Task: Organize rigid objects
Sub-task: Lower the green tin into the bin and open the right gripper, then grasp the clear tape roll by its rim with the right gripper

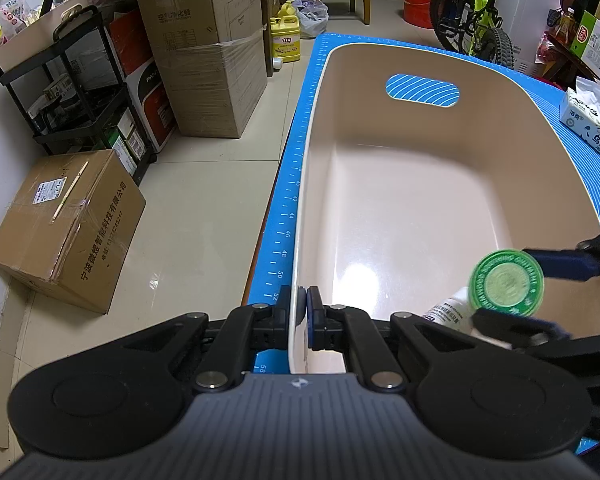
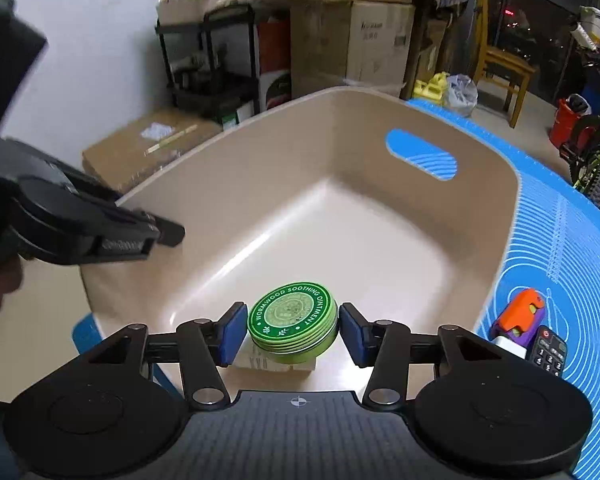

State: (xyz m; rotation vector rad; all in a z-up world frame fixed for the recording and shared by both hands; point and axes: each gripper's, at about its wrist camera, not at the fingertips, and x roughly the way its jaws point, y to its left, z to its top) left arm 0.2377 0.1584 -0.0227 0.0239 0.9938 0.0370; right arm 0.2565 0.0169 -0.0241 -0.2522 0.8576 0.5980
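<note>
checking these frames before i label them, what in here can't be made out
- White box under the round green ointment tin: the tin covers most of it in the right wrist view, and its print is blurred in the left wrist view.
- Black remote control: partly hidden behind the right gripper.
- Whether the tin touches the right gripper's pads: gaps show on both sides, but motion blur in the left wrist view leaves it unsure.
- Beige plastic tub: near wall cut off by the left gripper.

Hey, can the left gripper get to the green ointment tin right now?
Probably not: the left gripper is shut on the bin's rim, and the right gripper already brackets the green tin.
</note>
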